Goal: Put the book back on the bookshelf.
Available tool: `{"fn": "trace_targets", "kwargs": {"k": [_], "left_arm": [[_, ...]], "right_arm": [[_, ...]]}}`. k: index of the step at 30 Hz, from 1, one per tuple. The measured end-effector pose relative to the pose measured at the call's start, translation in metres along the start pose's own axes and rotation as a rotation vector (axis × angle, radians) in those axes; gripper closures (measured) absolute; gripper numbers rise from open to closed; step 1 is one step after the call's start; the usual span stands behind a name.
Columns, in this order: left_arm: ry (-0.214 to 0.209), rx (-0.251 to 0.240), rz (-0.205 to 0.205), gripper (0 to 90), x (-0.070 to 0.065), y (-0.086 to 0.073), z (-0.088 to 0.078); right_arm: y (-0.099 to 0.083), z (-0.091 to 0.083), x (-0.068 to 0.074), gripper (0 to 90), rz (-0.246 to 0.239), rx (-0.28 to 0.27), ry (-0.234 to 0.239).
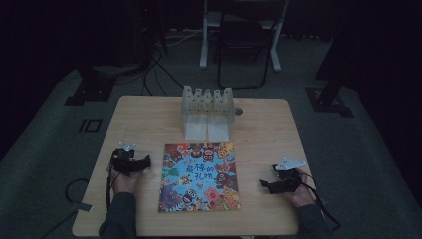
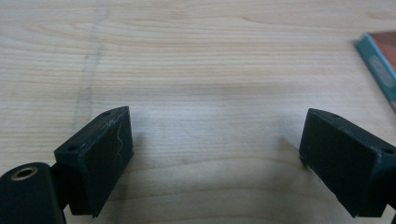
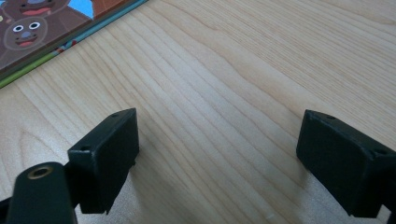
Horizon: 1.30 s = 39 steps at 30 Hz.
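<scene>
Dim room, pale wooden table [image 1: 144,114] seen from above. A picture book [image 1: 199,177] w/ a bright cartoon-animal cover lies flat & closed at the table's centre, near the person's edge. Behind it, toward the far edge, stands a white slotted rack [image 1: 207,112], upright & w/ nothing in it, just apart from the book's top edge. The left gripper [image 1: 147,163] rests on the table to the left of the book, near it but not touching; the right gripper [image 1: 262,184] rests to the right, a bit farther off, also apart. Both point inward at the book. In the left gripper view the two black jaws stand wide apart w/ bare wood between them & a corner of the book [image 2: 380,70] at the right edge; in the right gripper view the jaws are likewise spread over bare wood, the book's cover [image 3: 51,28] at upper left. Both tools are released, grasping nothing. Judging by the layout, this is the start: book not yet picked up, prob. meant for the rack. Next move likely calls for sliding a jaw under one book edge to lift it, other gripper steadying the opposite side, since a flat thin book gives little to pinch.
</scene>
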<state>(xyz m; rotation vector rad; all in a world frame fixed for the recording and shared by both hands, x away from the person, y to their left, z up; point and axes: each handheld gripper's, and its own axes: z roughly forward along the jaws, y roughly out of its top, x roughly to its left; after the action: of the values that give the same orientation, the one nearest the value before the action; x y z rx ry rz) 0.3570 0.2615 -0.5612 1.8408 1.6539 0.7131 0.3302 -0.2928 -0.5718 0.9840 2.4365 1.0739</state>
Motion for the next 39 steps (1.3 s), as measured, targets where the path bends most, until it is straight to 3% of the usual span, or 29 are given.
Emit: {"fn": "trace_targets", "kwargs": {"k": [4, 19, 25, 26, 32, 39], "left_arm": [[-0.042, -0.001, 0.044, 9.8, 0.0, -0.004, -0.004], [-0.05, 0.0, 0.054, 9.8, -0.005, -0.012, -0.012], [-0.051, 0.001, 0.055, 9.8, -0.005, -0.012, -0.012], [-0.05, 0.001, 0.055, 9.9, -0.005, -0.012, -0.012], [-0.05, 0.002, 0.055, 9.8, -0.005, -0.012, -0.012], [-0.053, 0.0, 0.056, 9.9, -0.005, -0.012, -0.012]], "right_arm": [[0.0, 0.0, 0.0, 11.3, 0.003, 0.003, -0.003], [0.001, 0.001, 0.003, 11.8, 0.011, 0.003, -0.011], [0.003, 0.002, 0.007, 17.4, 0.013, -0.012, -0.017], [0.005, 0.001, 0.01, 18.1, -0.004, -0.011, -0.039], [0.021, -0.007, 0.022, 21.5, -0.05, -0.06, -0.068], [0.034, -0.012, 0.027, 21.5, -0.056, -0.098, -0.052]]}}
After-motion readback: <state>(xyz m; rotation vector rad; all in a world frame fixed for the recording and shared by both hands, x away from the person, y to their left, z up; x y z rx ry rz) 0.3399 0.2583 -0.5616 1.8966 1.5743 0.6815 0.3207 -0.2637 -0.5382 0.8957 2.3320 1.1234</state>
